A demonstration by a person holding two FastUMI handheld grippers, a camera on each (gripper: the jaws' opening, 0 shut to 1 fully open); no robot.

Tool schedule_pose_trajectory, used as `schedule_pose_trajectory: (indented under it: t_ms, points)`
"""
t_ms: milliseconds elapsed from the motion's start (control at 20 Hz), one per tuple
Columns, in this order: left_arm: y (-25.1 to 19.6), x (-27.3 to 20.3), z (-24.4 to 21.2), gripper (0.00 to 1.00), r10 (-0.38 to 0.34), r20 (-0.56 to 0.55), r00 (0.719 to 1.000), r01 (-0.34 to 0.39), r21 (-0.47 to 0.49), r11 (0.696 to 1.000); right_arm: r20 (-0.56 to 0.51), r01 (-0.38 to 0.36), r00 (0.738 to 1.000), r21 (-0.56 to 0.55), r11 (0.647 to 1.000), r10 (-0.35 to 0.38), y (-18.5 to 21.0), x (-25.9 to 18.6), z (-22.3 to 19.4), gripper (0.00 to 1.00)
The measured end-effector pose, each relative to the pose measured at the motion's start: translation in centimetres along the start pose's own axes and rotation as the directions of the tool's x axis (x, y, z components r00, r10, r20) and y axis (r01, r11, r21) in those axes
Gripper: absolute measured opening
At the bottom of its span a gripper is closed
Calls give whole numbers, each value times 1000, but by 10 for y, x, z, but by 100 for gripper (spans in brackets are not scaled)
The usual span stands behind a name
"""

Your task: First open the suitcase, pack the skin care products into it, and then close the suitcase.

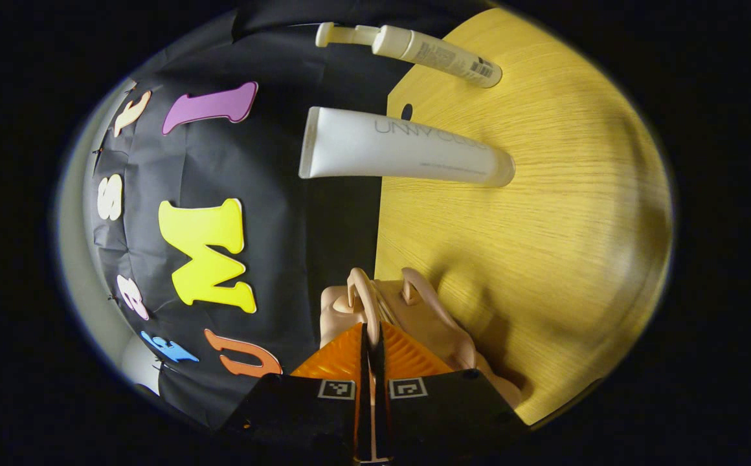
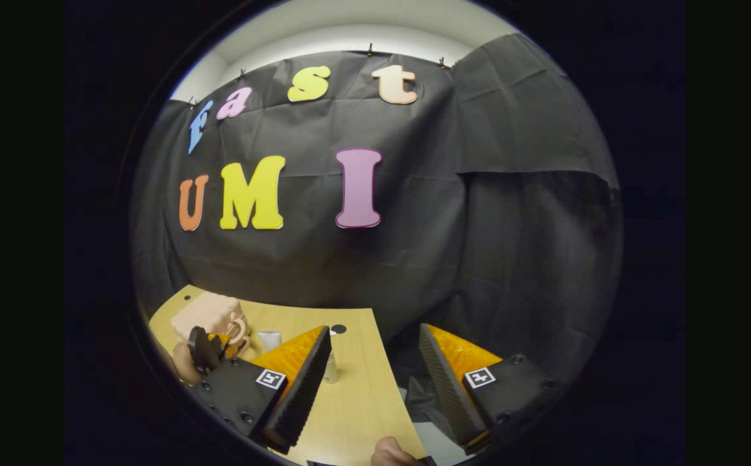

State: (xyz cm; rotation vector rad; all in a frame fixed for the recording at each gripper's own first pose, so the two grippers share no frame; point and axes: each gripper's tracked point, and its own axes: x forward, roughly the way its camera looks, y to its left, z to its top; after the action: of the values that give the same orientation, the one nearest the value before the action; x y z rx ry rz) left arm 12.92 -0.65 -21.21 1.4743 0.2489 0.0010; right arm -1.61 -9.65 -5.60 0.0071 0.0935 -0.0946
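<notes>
Left gripper view
- The left gripper (image 1: 371,343) is seen at the bottom of the view, its two fingers pressed together with barely a slit between them.
- A thin pale strip, seemingly a handle of the suitcase (image 1: 414,317), is caught in that slit; whether both fingers truly press on it cannot be told.
- The small pink suitcase is found directly beyond the fingertips, with two looped handles (image 1: 364,294) standing up side by side; it rests on the wooden table (image 1: 544,226) at the table's edge.
- Farther off, a white tube (image 1: 401,152) is seen standing on its cap on the table, apart from the suitcase.
- Beyond the tube, a white pump bottle (image 1: 414,48) is seen standing near the far edge of the table.

Right gripper view
- The right gripper (image 2: 375,362) is held with its fingers spread wide, nothing between them, above the near right part of the table (image 2: 356,401).
- The suitcase (image 2: 210,317) is seen at the far left of the table, closed.
- The left gripper (image 2: 210,349) is seen against the near side of the suitcase, with a hand (image 2: 184,366) behind it.
- A small pale container (image 2: 331,367) is partly hidden behind the left finger; its kind cannot be told.
</notes>
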Motion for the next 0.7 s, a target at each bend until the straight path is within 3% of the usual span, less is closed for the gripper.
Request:
schedule_pose_trajectory:
  t_ms: [300, 700]
  points:
    - [47, -14, -16, 3, -38, 64, 997, 48, -165, 985, 6, 39, 999, -3, 999, -39, 24, -8, 6, 81]
    - [154, -32, -99, 3, -16, 38, 999, 31, -439, 898, -36, 49, 998, -17, 999, -50, 79, -5, 3, 81]
